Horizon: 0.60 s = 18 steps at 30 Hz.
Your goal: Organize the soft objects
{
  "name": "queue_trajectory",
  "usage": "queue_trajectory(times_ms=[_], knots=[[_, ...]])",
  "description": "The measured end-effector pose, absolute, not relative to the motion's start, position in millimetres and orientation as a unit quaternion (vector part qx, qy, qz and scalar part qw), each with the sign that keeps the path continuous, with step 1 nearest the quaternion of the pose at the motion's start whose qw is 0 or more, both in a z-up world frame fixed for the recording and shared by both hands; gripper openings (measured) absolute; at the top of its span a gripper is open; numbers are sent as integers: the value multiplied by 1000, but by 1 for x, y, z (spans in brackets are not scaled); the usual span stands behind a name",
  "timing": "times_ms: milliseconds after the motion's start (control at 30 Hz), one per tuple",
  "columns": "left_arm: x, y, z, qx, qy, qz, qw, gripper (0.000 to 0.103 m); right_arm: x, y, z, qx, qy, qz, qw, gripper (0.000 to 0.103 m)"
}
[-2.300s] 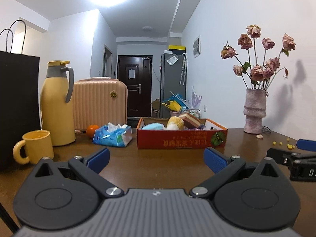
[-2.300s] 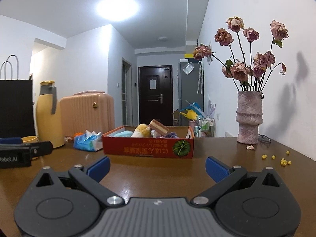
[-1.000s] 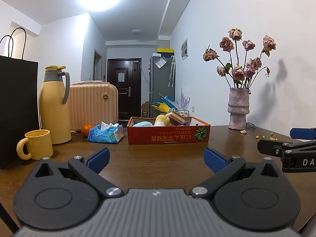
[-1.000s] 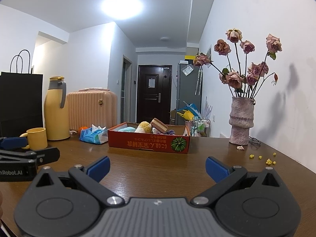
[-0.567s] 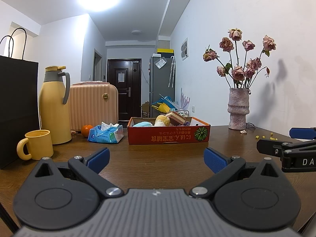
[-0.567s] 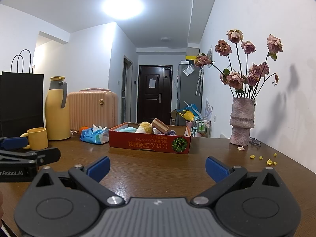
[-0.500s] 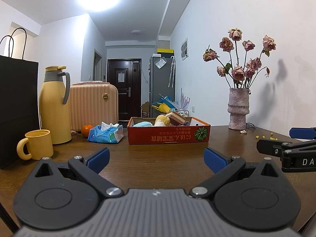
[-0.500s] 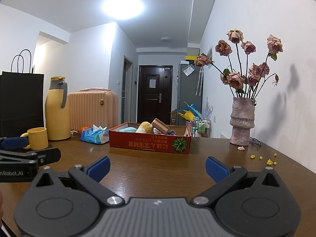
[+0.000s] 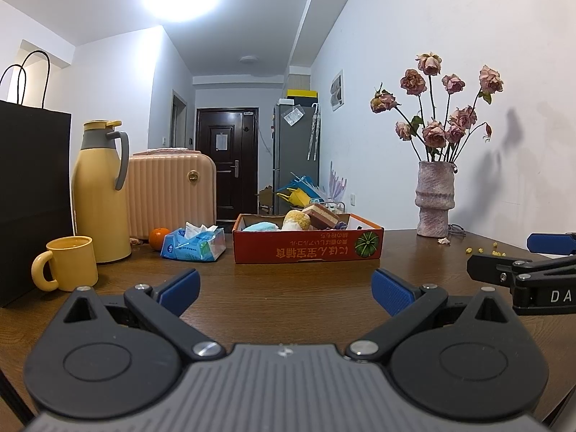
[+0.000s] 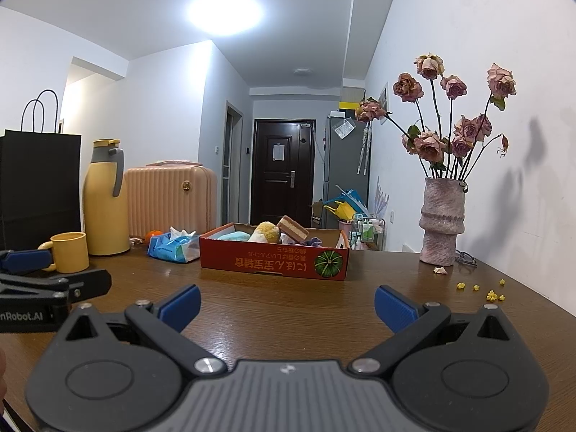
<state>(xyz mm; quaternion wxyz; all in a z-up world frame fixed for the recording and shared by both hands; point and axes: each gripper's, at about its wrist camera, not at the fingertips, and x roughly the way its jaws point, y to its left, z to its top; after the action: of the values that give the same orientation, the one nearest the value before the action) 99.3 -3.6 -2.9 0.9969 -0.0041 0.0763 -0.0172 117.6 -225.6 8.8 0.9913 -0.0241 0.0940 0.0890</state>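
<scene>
Both the left tongs (image 9: 284,282) and the right tongs (image 10: 287,304) hover wide apart and hold nothing above the brown surface (image 9: 288,298), while the red box (image 9: 307,248) of soft toys (image 9: 297,220) sits at 12 o'clock, well beyond them.

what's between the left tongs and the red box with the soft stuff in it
Only bare brown table. In the left wrist view, nothing sits between the open left tongs and the red box; the tissue pack lies off to the left of the box.
</scene>
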Motion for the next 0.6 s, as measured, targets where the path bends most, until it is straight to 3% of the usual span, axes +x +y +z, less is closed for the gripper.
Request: queue_trajectory(times_ms=[600], knots=[[92, 0, 0, -18, 69, -28, 997, 103, 117, -223, 8, -25, 96, 89, 991, 103]])
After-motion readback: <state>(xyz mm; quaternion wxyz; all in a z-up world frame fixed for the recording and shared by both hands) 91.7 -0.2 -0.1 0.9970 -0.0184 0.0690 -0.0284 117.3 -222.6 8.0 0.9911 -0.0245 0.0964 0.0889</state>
